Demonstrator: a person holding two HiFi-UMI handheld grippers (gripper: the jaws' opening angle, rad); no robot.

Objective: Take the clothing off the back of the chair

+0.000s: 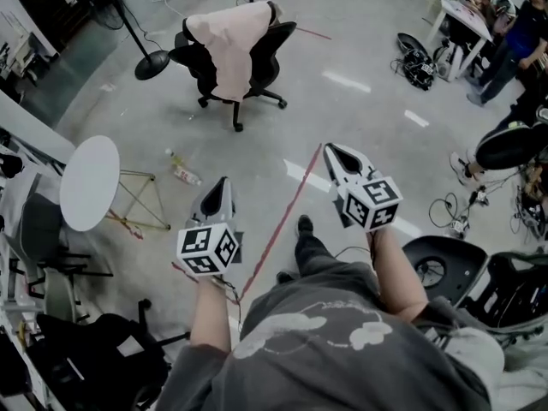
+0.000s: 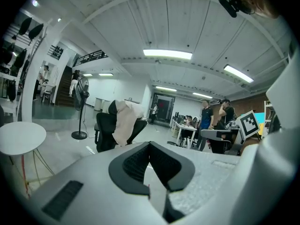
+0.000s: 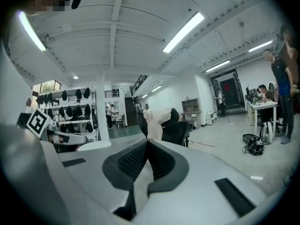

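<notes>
1. Chair (image 1: 272, 58): black swivel office chair on the grey floor, well ahead of the person
2. Garment (image 1: 229, 45): pale clothing draped over the chair's back, hanging down the side that faces the person; nothing touches it
3. Left gripper (image 1: 224, 182): well apart from the chair and pointing toward it; jaws closed tip to tip, with nothing between them
4. Right gripper (image 1: 329, 149): also well apart from the chair, on its near right side; jaws closed and empty, with the chair and garment in sight beyond the tips
5. Fan (image 1: 152, 64): floor stand with a round base, just left of the chair
6. Table (image 1: 88, 182): round and white, on the chair's near left
7. Bottle (image 1: 182, 171): lies on the floor between the chair and the left gripper
8. Red line (image 1: 282, 221): floor marking that runs from the person's feet toward the chair's right side
9. People (image 1: 518, 37): by desks, far to the right of the chair
</notes>
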